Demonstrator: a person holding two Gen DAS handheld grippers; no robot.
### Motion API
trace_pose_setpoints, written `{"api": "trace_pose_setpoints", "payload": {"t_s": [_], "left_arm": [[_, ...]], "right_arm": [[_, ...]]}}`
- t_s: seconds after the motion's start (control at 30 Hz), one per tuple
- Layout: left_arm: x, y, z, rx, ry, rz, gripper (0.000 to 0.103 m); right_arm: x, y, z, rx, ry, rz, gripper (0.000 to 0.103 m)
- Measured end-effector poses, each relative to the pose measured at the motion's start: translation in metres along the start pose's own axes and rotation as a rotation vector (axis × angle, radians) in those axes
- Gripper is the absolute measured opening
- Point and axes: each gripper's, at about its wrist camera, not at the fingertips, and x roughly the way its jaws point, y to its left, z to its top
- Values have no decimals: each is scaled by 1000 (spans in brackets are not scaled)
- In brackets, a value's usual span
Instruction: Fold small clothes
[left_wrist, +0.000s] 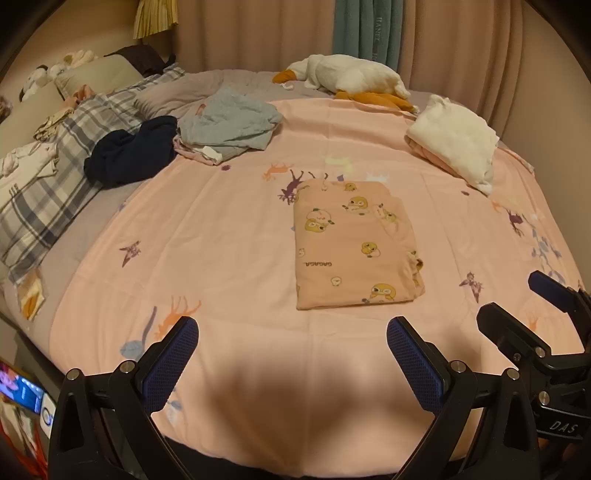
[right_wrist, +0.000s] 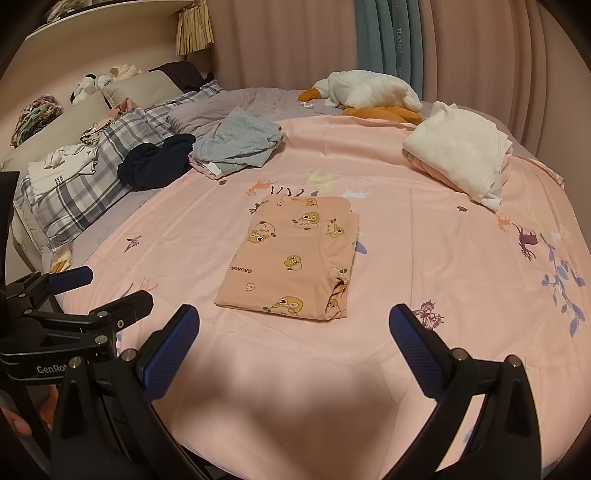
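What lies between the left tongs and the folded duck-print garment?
Only bare pink sheet lies between the open left tongs and the folded duck-print garment. The left wrist view shows this stretch plainly.

folded garment (left_wrist: 351, 251): peach, yellow chicks | sheet (left_wrist: 221, 229): pink, animal prints | pillow (left_wrist: 55, 177): grey plaid

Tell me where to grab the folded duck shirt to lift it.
Grip the shirt at its near edge, one claw at each near corner, coming in low from the front. It lies flat and that folded edge faces both open claws, left and right.
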Motion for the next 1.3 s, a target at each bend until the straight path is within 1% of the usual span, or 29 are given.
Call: {"api": "trace_pose_setpoints", "payload": {"t_s": [0.73,1.3], "left_arm": [[-3,1,-1,-2,-6,18,101],[-3,0,-1,1,-7,18,101]], "right_arm": [[-1,2,0,-12,-2,7,103],[-1,2,0,-13,1,9,103]]}}
